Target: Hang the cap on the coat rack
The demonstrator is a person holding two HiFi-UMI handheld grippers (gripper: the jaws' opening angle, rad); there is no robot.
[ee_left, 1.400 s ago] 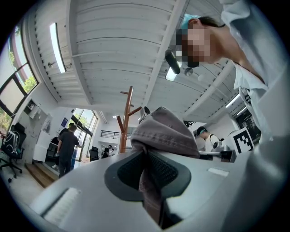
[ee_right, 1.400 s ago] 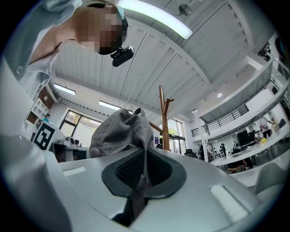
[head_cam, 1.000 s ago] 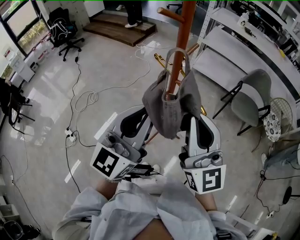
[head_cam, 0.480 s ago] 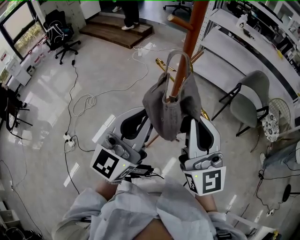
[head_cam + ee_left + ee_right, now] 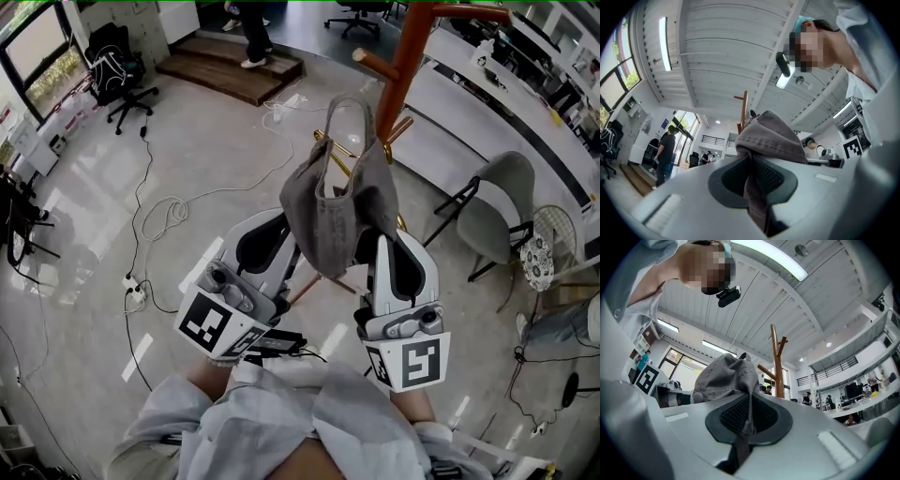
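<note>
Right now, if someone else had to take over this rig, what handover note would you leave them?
Left gripper: shut on the grey cap, pinching one side of its fabric.
Right gripper: shut on the cap's other side.
Position: the cap is held up between both grippers, back strap uppermost, in front of the wooden coat rack. It hangs on no peg.
Done: cap picked up and brought to the rack.
Left: slip the strap over a peg, probably the nearby lower peg, then open both grippers.
</note>
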